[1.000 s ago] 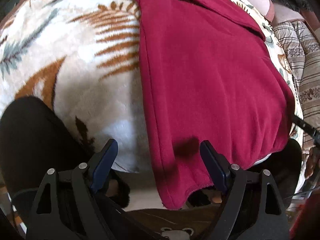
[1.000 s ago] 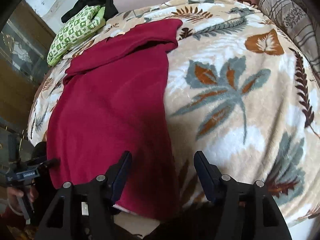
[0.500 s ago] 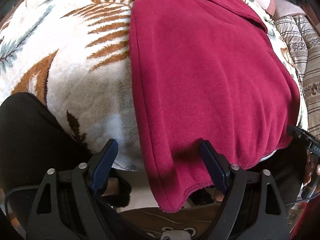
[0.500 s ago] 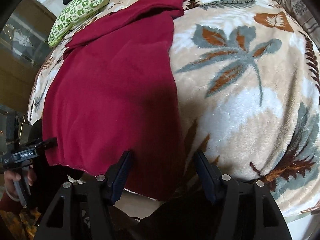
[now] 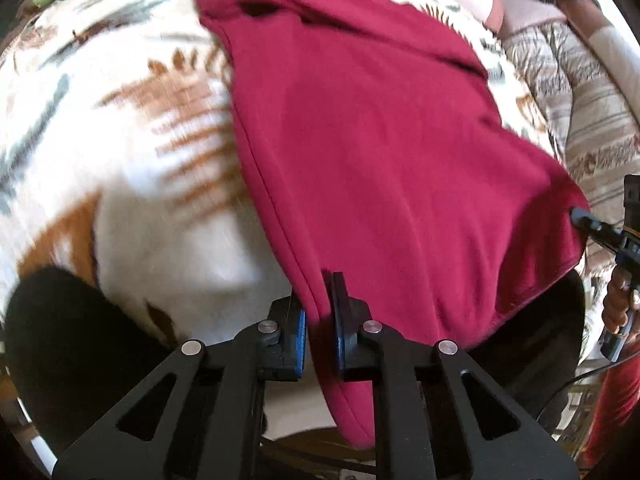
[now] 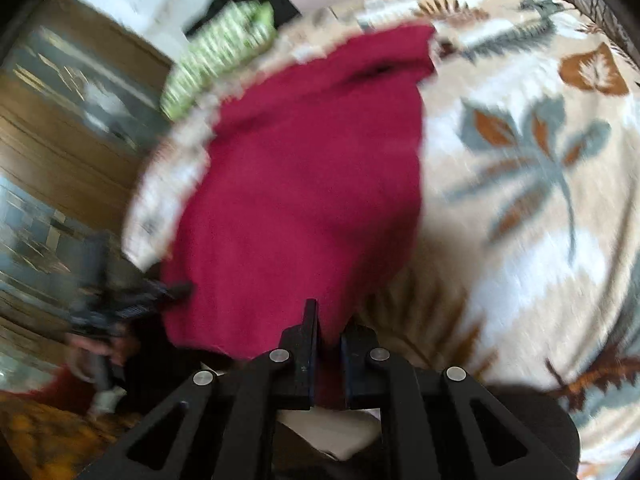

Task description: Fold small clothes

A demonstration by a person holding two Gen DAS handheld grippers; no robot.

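My left gripper [image 5: 320, 320] is clamped on the near left corner of the red garment [image 5: 380, 140], low in the centre of its view, with the hem pinched between the blue pads and a flap hanging below them. My right gripper [image 6: 329, 336] is closed on the opposite near corner, at the bottom centre of its own blurred view. The garment lies spread up the middle of both frames over the leaf-print blanket [image 5: 120, 160], its far end folded toward the top.

Around it: a green patterned cloth [image 6: 224, 56] and something black sit at the upper left of the right view, a striped pillow [image 5: 592, 120] fills the right edge of the left view, and a dark leg [image 5: 68, 340] crowds the lower left there.
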